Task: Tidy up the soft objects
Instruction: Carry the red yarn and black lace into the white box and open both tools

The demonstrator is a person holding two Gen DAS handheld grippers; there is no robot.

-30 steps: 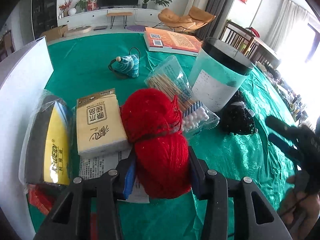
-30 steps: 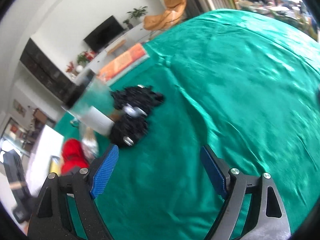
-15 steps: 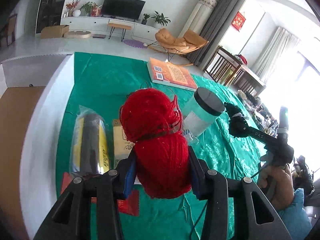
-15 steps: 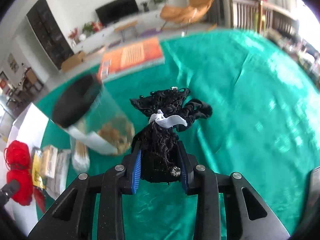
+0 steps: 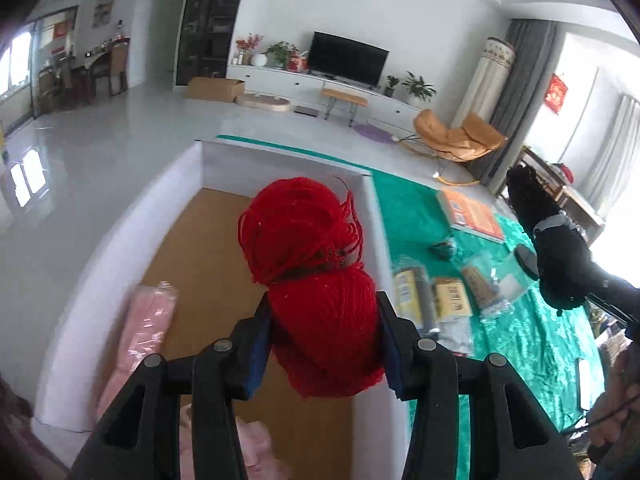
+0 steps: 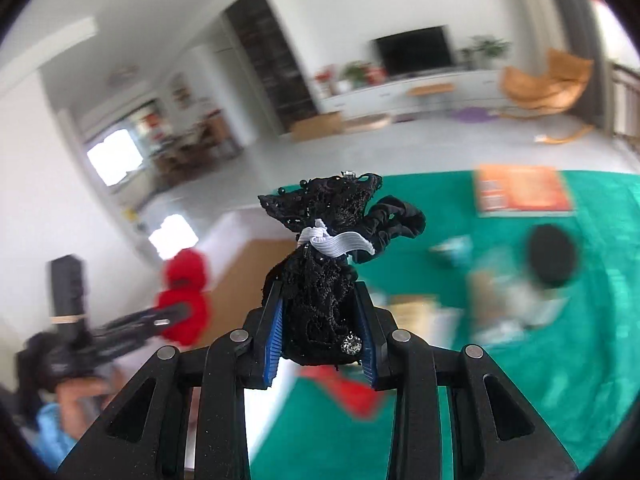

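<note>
A ball of red yarn [image 5: 320,280] sits between the blue pads of my left gripper [image 5: 324,340], whose jaws are opening while the pads still touch the yarn. It hangs over a white-walled box [image 5: 120,248] with a brown floor and pink soft items [image 5: 144,332] inside. My right gripper [image 6: 320,332] is shut on a black lace bundle [image 6: 320,280] tied with a white band, held in the air above the table's left part. The left wrist view shows that bundle [image 5: 556,256] at the right. The yarn [image 6: 184,296] appears at the left of the right wrist view.
A green cloth [image 5: 520,340] covers the table right of the box. On it lie a yellow pack [image 5: 406,296], a tissue pack [image 5: 452,298], bags of swabs [image 5: 480,284], an orange book [image 5: 472,214] and a black-lidded container [image 6: 554,256]. A person's hand [image 5: 616,420] shows at the lower right.
The right gripper shut on the black lace bundle and lifted it off the table. The left gripper rose and carried the red yarn leftward from the table to over the box.
</note>
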